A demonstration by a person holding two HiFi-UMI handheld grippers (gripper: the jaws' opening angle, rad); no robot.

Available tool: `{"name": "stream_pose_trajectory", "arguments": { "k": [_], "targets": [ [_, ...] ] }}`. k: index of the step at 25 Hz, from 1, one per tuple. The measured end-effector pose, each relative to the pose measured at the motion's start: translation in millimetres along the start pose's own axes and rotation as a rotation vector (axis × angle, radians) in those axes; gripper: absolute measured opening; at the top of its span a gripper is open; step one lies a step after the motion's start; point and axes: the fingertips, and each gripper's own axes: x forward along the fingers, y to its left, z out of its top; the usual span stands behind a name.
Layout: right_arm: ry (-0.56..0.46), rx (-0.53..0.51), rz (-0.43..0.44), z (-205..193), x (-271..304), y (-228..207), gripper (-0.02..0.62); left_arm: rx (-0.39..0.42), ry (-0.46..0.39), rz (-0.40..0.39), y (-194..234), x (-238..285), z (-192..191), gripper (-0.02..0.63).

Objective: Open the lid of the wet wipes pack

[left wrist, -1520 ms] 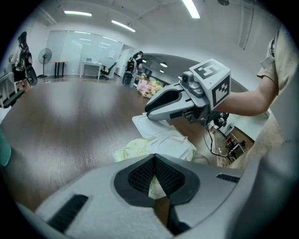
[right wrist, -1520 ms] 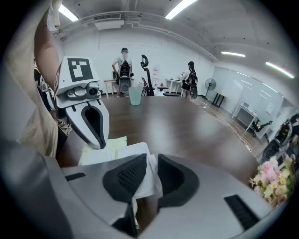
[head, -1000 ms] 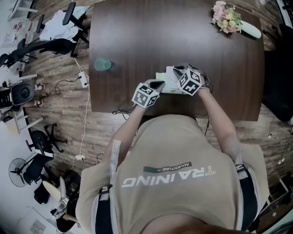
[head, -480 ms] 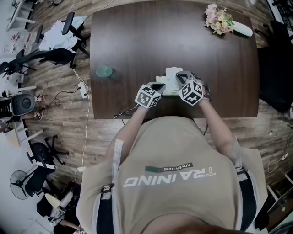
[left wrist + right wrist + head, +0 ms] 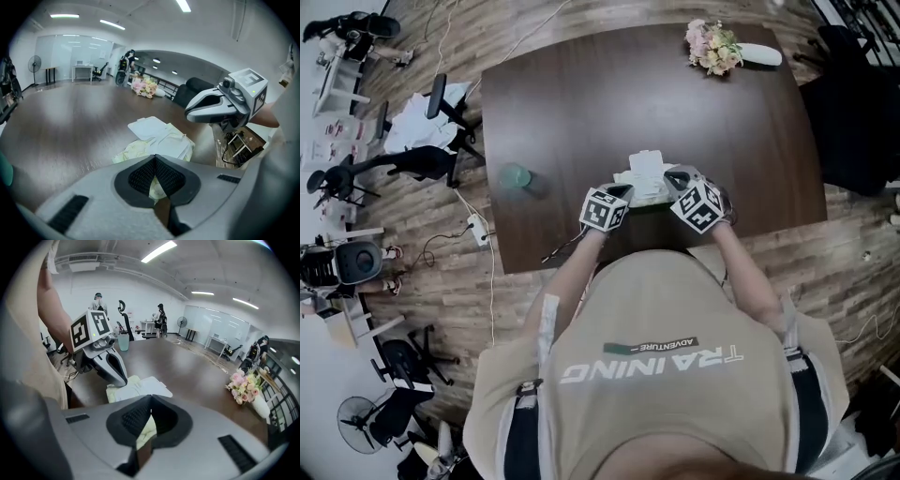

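Drawing back, jaws just closing together on nothing, the right gripper point(image 5: 151, 399) is leaving the pack point(image 5: 639, 187) by the table's point(image 5: 581, 112) near edge. Its lid point(image 5: 147, 126) is lying flipped open, so the task looks done. The left gripper's point(image 5: 155, 157) jaws are touching, empty.

You have one dark wooden table point(image 5: 581, 103) in front of you. On it, near your edge, lies one wet wipes pack point(image 5: 645, 186) with one lid point(image 5: 646, 160). You hold two grippers: one left gripper point(image 5: 623, 193) and one right gripper point(image 5: 676, 178). To the left on the table there is one green round thing point(image 5: 516, 176). At the far right corner you have one bunch of flowers point(image 5: 712, 45) and one white vase point(image 5: 759, 54). On the floor to the left, count one power strip point(image 5: 475, 225) and one standing fan point(image 5: 354, 419).
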Motion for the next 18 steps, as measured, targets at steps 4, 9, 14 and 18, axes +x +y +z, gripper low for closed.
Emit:
{"name": "stream_pose_trajectory", "arguments": {
  "k": [4,9,14,18],
  "targets": [
    [-0.021,0.028,-0.013,2.0,-16.3,3.3,0.014,0.011,0.036,0.009,-5.3,-0.9,3.6,0.009],
    [-0.081,0.037,-0.053,18.2,-39.7,-1.6,0.014,0.044,-0.023,-0.003,-20.9,-19.2,26.1,0.009],
    [-0.177,0.099,-0.095,39.0,-64.8,-9.7,0.014,0.074,-0.202,0.042,-28.4,-59.4,74.1,0.009],
    [-0.254,0.109,-0.120,68.1,-83.6,-21.0,0.014,0.081,-0.331,0.061,-32.7,-99.3,113.8,0.009]
  ]
}}
